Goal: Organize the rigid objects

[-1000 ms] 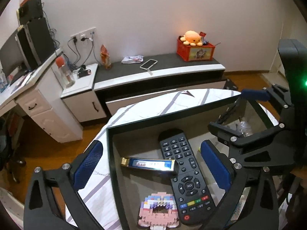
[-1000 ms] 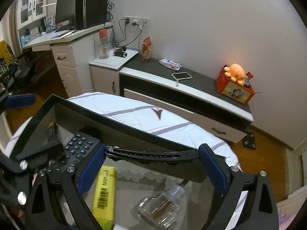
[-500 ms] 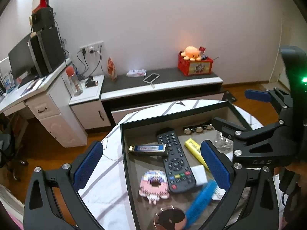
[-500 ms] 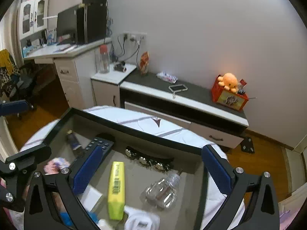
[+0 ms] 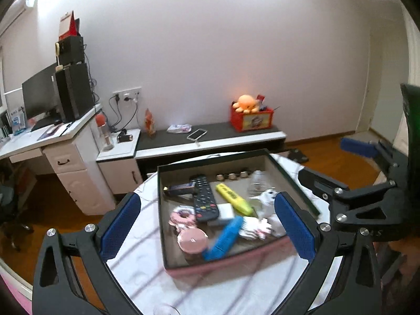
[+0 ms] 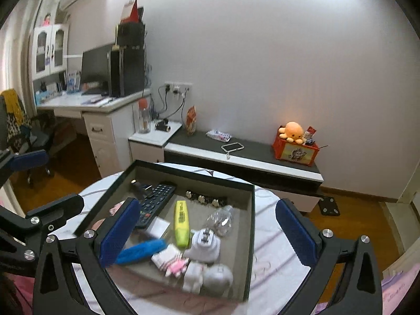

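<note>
Both the left tongs [image 5: 207, 220] and right tongs [image 6: 207, 229] gape wide, empty, above the tray [image 6: 250, 225] on the round desk [image 6: 273, 246]. Inside the tray: blue brush [image 6: 140, 252] nearest, yellow highlighter [image 6: 181, 223] mid-tray, remote [image 6: 155, 199] farther left.

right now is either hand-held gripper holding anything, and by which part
Nothing is held. The left hand-held gripper and the right hand-held gripper both stand open above the tray, with no item touching their pads.
</note>
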`<action>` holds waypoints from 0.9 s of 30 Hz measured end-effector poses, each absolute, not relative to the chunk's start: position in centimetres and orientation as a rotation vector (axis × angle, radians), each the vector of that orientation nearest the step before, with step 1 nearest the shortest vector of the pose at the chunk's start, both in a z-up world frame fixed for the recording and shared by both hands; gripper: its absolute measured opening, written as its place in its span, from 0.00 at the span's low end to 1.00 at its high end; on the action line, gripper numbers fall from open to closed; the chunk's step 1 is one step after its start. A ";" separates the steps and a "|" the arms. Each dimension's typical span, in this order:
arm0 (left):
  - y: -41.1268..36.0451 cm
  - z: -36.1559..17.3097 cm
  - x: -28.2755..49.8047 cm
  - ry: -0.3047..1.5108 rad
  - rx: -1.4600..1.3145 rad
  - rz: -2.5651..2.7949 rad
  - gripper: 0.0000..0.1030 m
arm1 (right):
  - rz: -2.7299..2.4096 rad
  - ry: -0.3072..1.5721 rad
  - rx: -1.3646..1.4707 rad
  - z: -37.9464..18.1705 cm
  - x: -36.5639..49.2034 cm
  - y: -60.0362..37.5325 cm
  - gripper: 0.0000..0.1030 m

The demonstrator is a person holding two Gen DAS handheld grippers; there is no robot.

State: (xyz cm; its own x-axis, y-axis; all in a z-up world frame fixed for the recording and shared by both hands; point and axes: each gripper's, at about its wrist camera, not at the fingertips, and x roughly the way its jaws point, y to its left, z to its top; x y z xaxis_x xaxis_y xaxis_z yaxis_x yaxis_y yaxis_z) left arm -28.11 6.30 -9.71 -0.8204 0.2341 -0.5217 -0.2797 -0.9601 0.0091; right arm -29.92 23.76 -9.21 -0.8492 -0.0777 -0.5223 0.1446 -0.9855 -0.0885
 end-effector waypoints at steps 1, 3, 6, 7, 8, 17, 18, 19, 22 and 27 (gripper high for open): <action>6.2 -9.5 -27.1 0.120 -0.766 2.775 1.00 | -2.914 0.169 0.798 -9.1 -29.0 23.7 1.00; 5.9 -9.1 -25.5 0.118 -0.745 2.799 1.00 | -2.922 0.107 0.755 -8.6 -26.2 24.1 1.00; 5.2 -8.5 -23.1 0.091 -0.718 2.834 1.00 | -2.951 0.091 0.719 -8.1 -23.3 24.3 1.00; 5.0 -8.3 -22.4 0.081 -0.712 2.842 1.00 | -2.959 0.090 0.712 -8.0 -22.7 24.4 1.00; 4.9 -8.2 -21.6 0.071 -0.701 2.854 1.00 | -2.977 0.085 0.703 -7.8 -21.7 24.5 1.00; 4.9 -6.5 -16.0 0.118 -0.596 2.895 1.00 | -2.997 0.012 0.572 -6.5 -14.8 23.8 1.00; 4.9 -6.3 -15.6 0.126 -0.580 2.905 1.00 | -2.994 0.004 0.560 -6.4 -14.3 23.7 1.00; 5.0 -6.2 -15.2 0.127 -0.573 2.911 1.00 | -2.991 0.000 0.555 -6.3 -14.1 23.6 1.00; 4.9 -5.8 -14.0 0.101 -0.549 2.895 1.00 | -2.996 -0.019 0.510 -5.5 -12.7 23.5 1.00; 5.5 -5.0 -12.4 0.123 -0.497 2.897 1.00 | -3.023 -0.033 0.423 -4.4 -10.6 23.4 1.00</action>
State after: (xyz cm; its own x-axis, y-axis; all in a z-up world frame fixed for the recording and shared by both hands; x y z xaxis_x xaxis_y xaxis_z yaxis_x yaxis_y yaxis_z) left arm -12.38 5.46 -4.97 -0.9237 0.1815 -0.3375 -0.2095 -0.9766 0.0482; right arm -10.61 23.42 -4.45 -0.9577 -0.0905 -0.2730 0.0845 -0.9959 0.0337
